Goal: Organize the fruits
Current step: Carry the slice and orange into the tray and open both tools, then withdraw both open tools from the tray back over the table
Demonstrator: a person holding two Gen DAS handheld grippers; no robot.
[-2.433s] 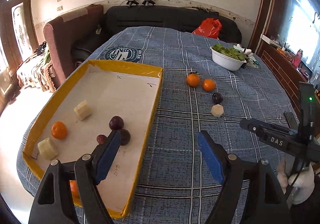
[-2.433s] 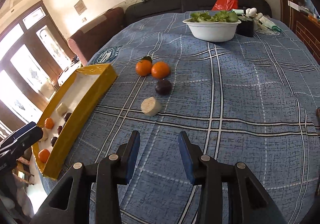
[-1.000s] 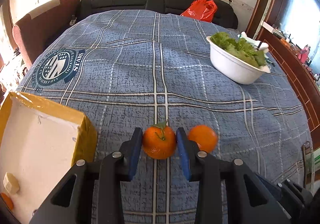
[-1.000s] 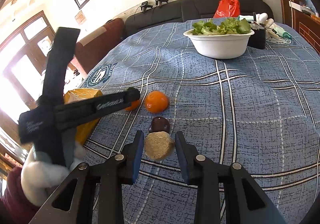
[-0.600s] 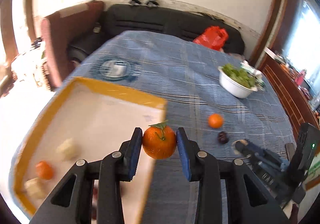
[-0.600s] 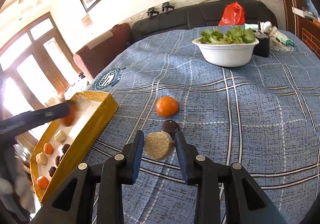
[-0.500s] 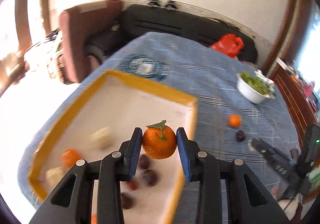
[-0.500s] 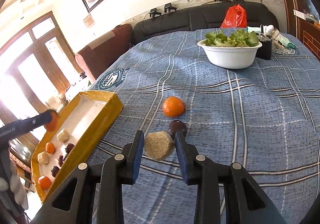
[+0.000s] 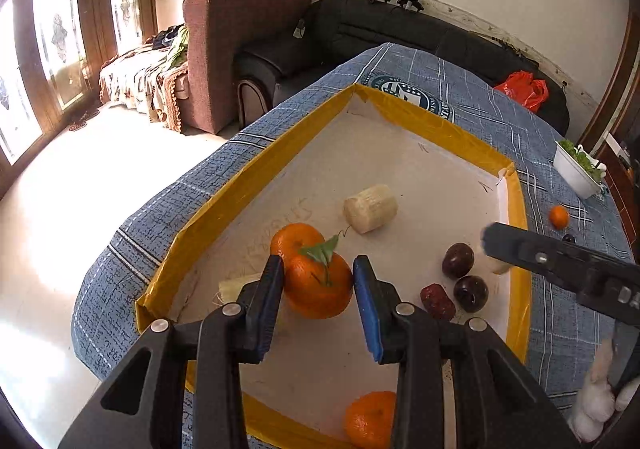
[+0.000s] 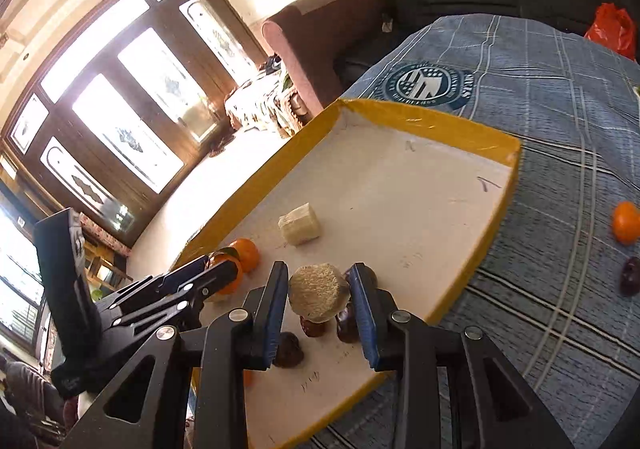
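Note:
My left gripper point(image 9: 318, 285) is shut on an orange with a green leaf point(image 9: 318, 287), held low over the yellow-rimmed tray point(image 9: 428, 129). My right gripper point(image 10: 318, 295) is shut on a pale beige fruit chunk point(image 10: 318, 293), held over the tray's point(image 10: 436, 125) near part. In the tray lie two more oranges point(image 9: 292, 241), a pale cylinder chunk point(image 9: 370, 207), dark plums point(image 9: 458, 260) and a reddish date point(image 9: 437, 301). One orange point(image 10: 626, 227) and a dark plum point(image 10: 630, 275) lie on the blue cloth outside the tray.
A white bowl of greens point(image 9: 578, 171) stands at the table's far right. A red bag point(image 9: 520, 89) lies on the black sofa point(image 9: 380, 33) behind. A brown armchair point(image 9: 236, 49) stands left of the table; the table edge drops to the floor at left.
Both grippers have carried their fruit from the cloth to above the tray. The left gripper has come down close to the tray floor beside another orange. The right gripper swung left over the tray.

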